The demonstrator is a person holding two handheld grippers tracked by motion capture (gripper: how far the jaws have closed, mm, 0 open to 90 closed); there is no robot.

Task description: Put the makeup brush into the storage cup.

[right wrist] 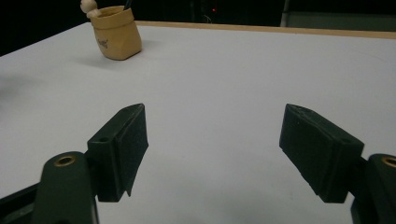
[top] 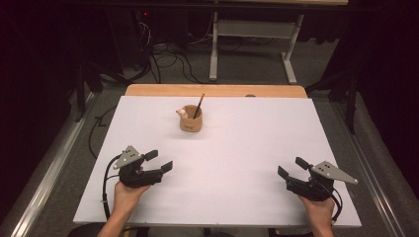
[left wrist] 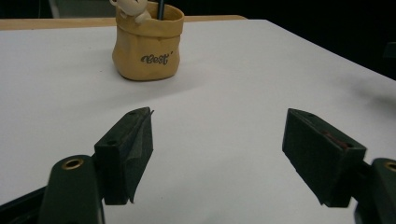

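Note:
A tan sack-shaped pen holder (top: 190, 119) stands upright at the far middle of the white table (top: 247, 138), with a dark pencil (top: 199, 105) leaning out of it and a small pale figure (top: 181, 113) on its rim. The left gripper view shows the holder (left wrist: 147, 45) ahead, lettered on its front; in the right gripper view the holder (right wrist: 115, 32) sits far left. My left gripper (top: 159, 160) rests open at the near left, nothing between its fingers (left wrist: 128, 154). My right gripper (top: 293, 167) rests open at the near right, its fingers (right wrist: 122, 149) wide apart over bare table.
A wooden strip (top: 217, 90) edges the table's far side. Beyond it the floor holds a white desk frame (top: 252, 44) and tangled cables (top: 168, 61). Metal rails (top: 44, 168) run along both sides of the table. Darkness surrounds the area.

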